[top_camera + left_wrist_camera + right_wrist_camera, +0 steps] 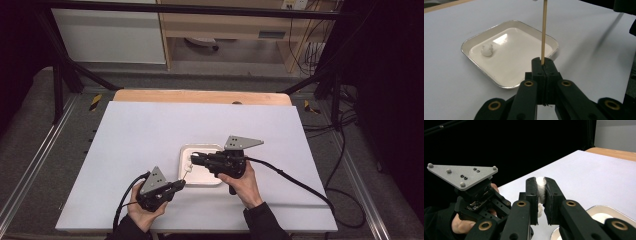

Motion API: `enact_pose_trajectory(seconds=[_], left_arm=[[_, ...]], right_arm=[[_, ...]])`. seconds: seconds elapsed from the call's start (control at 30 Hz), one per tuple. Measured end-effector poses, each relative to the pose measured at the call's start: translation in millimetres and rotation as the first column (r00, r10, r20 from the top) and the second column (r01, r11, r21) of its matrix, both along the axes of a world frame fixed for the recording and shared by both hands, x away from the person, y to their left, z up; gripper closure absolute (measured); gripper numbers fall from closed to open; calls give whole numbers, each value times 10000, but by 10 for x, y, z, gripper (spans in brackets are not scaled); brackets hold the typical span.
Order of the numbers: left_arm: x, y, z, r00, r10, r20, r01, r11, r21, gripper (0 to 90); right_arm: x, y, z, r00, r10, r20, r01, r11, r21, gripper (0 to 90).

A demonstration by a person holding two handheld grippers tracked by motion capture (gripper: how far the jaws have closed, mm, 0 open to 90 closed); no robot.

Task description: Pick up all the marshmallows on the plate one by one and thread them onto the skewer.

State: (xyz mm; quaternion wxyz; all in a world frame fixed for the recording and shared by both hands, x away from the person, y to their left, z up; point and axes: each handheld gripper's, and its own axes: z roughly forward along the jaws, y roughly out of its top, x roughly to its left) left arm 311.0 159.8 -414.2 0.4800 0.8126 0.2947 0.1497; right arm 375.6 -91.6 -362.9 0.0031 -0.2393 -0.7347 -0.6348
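Looking down from the high view: white table sheet (150, 135) with a square white shallow tray with silver rim (187, 150) a bit toward 5 o'clock of centre. Left gripper (181, 184) sits at 7 o'clock of the tray, just off its near-left corner, held in a hand (145, 212). It is clamped on a thin wooden skewer (186, 172) that slants up toward 1 o'clock over the tray's left edge. Right gripper (192, 159) comes in from 3 o'clock, over the tray, tips pointing to 9 o'clock, with the skewer's top end just beside them; its hand (245, 185) is at 4 o'clock of the tray. Black cables trail from both.

Left gripper view: jaws clenched tight on the skewer (543, 37), which rises straight to 12 o'clock out of frame. Tray (474, 41) lies behind, toward 11 o'clock; one small white lumpy soft piece (487, 50) lies in it near its 9 o'clock side.

Right gripper view: right gripper (542, 186) squeezed on a white soft marshmallow-like piece (540, 182), pads pressing both sides, piece bulging out above and below. Left gripper (476, 202) with grey three-cornered plate at 9 o'clock. Tray rim (594, 208) at 4 o'clock.
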Motion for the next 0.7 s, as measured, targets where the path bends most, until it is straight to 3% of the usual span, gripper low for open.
enact_pose_trajectory(seconds=[0.7], left_arm=[[9,-10,-7,10000,45,-50,-45,10000,1,893]], right_arm=[[-10,16,-35,10000,27,-95,-28,10000,-31,828]])
